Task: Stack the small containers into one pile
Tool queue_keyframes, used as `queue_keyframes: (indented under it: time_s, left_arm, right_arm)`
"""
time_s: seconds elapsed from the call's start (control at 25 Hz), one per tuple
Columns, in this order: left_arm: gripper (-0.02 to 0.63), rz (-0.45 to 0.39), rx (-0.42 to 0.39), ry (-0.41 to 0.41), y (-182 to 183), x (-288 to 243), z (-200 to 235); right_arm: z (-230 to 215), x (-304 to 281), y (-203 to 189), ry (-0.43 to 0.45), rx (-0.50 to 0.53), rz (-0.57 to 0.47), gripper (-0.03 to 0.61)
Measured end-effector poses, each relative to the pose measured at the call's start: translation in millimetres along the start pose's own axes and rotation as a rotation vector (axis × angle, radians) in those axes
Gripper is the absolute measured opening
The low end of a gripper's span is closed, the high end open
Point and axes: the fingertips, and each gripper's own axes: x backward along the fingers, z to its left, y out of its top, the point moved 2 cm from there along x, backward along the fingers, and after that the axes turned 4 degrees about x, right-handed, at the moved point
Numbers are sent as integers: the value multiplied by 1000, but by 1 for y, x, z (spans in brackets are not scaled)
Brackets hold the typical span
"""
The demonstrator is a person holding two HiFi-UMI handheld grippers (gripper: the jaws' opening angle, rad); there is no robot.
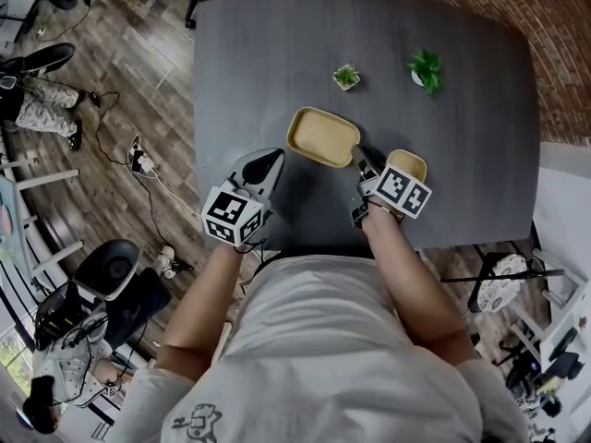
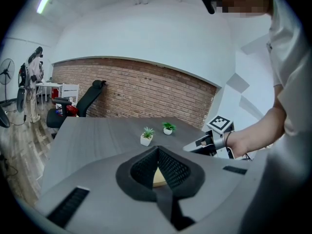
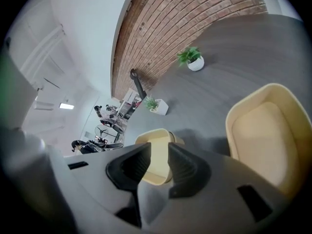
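Note:
Two cream containers lie on the dark grey table (image 1: 462,137). One container (image 1: 323,137) sits at the middle, with the tips of both grippers near its front corners. My right gripper (image 1: 362,155) points at its right end; in the right gripper view the jaws (image 3: 160,150) stand open, and this container (image 3: 157,161) shows through the gap with no pad pressing on it. The second container (image 1: 412,162) lies right of that gripper, half hidden by its marker cube, and looks large in the right gripper view (image 3: 263,135). My left gripper (image 1: 271,161) is shut, its tips (image 2: 157,151) meeting, with a cream sliver behind.
Two small potted plants (image 1: 346,76) (image 1: 426,68) stand at the back of the table. The table's front edge runs just below my hands. Office chairs (image 1: 111,270) and cables (image 1: 138,160) lie on the wooden floor to the left. A brick wall (image 2: 146,91) is beyond.

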Motion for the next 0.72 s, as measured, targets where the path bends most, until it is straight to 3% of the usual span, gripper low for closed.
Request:
queue_keyframes:
  time_s: [0.72]
  left_arm:
    - [11, -84, -52, -34, 10, 58, -38]
  right_arm:
    - [49, 63, -15, 44, 271, -43, 97]
